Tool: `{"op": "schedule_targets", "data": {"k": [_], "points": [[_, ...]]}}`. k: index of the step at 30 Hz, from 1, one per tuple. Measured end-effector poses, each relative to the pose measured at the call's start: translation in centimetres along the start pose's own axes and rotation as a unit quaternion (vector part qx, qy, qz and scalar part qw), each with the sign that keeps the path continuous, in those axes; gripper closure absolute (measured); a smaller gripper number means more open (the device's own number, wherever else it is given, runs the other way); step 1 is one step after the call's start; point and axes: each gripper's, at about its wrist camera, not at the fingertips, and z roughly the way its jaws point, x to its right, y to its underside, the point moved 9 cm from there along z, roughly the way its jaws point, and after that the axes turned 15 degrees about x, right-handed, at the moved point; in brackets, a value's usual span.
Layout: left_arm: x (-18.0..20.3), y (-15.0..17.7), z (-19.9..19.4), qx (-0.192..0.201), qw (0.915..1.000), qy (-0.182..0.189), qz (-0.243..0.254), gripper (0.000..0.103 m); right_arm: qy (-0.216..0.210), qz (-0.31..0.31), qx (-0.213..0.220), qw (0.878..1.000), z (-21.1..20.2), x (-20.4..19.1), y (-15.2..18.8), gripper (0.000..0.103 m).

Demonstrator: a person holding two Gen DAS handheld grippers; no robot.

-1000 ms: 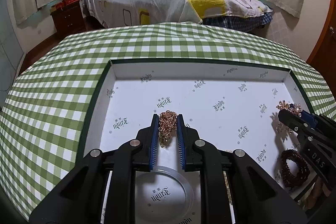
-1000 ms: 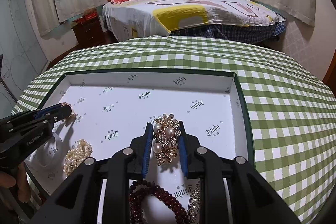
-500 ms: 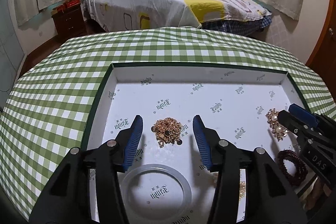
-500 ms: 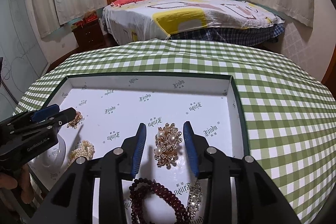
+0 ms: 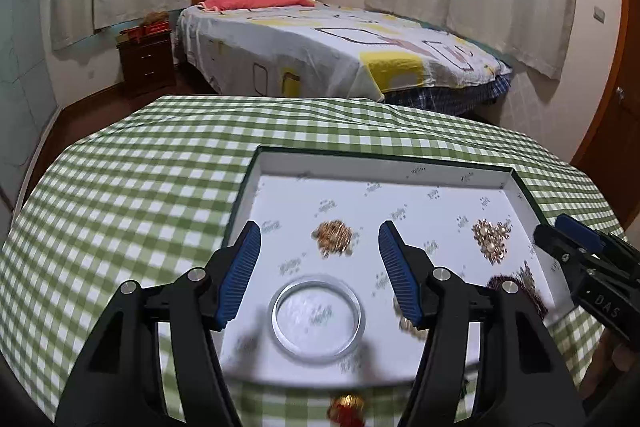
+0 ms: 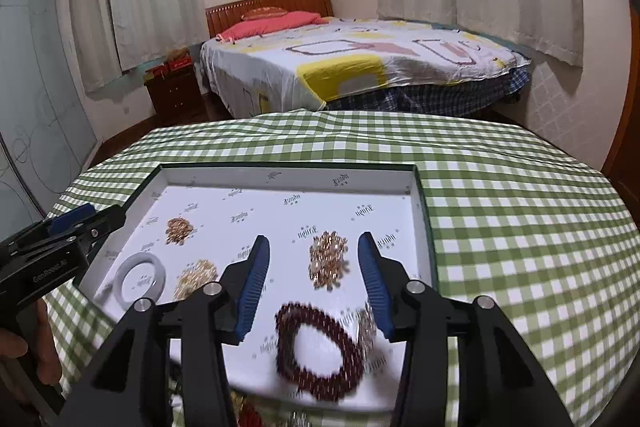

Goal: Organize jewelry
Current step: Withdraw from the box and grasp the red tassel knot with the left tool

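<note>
Jewelry lay spread across the white tray (image 5: 520, 193) on my green-checked tabletop (image 5: 140, 187). In the left wrist view, my left tongs (image 5: 319, 267) were opening with nothing between the blue pads; the gold chain cluster (image 5: 334, 237) sat on the tray floor at mid-frame, apart from both fingers. A pale bangle (image 5: 316, 317) lay below it, toward the bottom of the frame. At the right edge the right tongs (image 5: 576, 239) reached in beside the pearl brooch (image 5: 491, 239).

In the right wrist view, my right tongs (image 6: 310, 279) were opening too, empty, with the brooch (image 6: 329, 259) lying free between the fingers. A dark red bead bracelet (image 6: 320, 347) lay blurred at lower centre, and a pearl bracelet (image 6: 196, 277) at left.
</note>
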Motion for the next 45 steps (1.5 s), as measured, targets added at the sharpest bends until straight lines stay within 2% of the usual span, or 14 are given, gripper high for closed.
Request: {"op": "schedule_targets", "data": {"k": [6, 12, 22, 23, 26, 28, 30, 35, 45], "points": [[-0.7, 1.9, -3.2, -0.005, 0.9999, -0.004, -0.014, 0.043, 0.006, -0.001, 0.006, 1.000, -3.0, 0.1, 1.1, 0.056], [0.2, 4.7, -5.5, -0.021, 0.9997, 0.003, -0.007, 0.043, 0.010, -0.001, 0.001, 1.000, -5.1, 0.2, 3.1, 0.056], [1.3, 9.4, -5.6, -0.067, 0.9976, 0.009, 0.013, 0.047, 0.013, -0.001, -0.027, 1.000, -7.3, 0.4, 7.7, 0.056], [1.4, 9.7, -5.4, -0.075, 0.9971, 0.012, 0.010, 0.054, 0.013, -0.001, -0.028, 1.000, -7.4, 0.4, 8.0, 0.056], [1.3, 10.4, -4.9, -0.094, 0.9954, 0.013, 0.008, 0.060, 0.011, -0.001, -0.029, 1.000, -7.5, 0.3, 8.3, 0.056], [1.4, 10.4, -4.9, -0.094, 0.9954, 0.016, 0.009, 0.069, 0.010, -0.002, -0.029, 1.000, -7.5, 0.3, 8.3, 0.056], [1.6, 10.5, -4.9, -0.094, 0.9952, 0.021, 0.015, 0.087, 0.008, -0.002, -0.029, 1.000, -7.5, 0.2, 8.3, 0.056], [1.6, 10.7, -5.3, -0.089, 0.9954, 0.027, 0.023, 0.091, 0.004, -0.005, -0.030, 1.000, -7.5, -0.2, 8.5, 0.056], [-0.8, 9.8, -7.3, -0.070, 0.9974, 0.009, 0.015, 0.091, -0.010, -0.014, -0.032, 0.999, -7.3, -1.7, 8.6, 0.056]]}}
